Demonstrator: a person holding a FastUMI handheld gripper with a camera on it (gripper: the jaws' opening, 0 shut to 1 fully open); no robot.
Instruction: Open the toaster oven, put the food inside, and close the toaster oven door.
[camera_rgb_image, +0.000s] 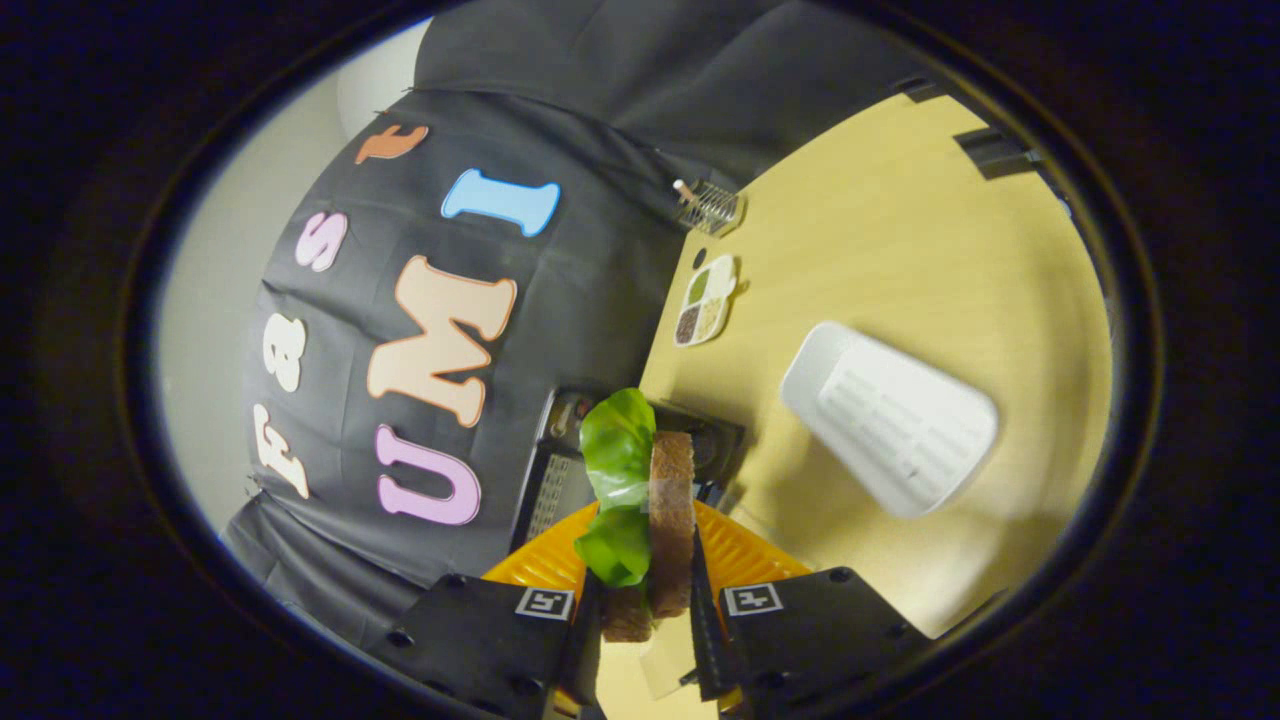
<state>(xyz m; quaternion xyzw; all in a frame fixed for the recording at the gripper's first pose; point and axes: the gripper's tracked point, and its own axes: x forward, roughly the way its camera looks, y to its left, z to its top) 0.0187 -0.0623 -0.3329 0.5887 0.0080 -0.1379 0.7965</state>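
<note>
Jaws closed on a sandwich (668, 520), bread and lettuce (618, 470) clamped upright between the fingers (590, 625) of the gripper (645, 625). Just beyond, an orange plate (735, 560) and, past it, a dark toaster oven (560, 470) by the wall. On the desk (900, 230): a white tray (890, 415), a small divided dish (706, 300), a wire rack (712, 205).
</note>
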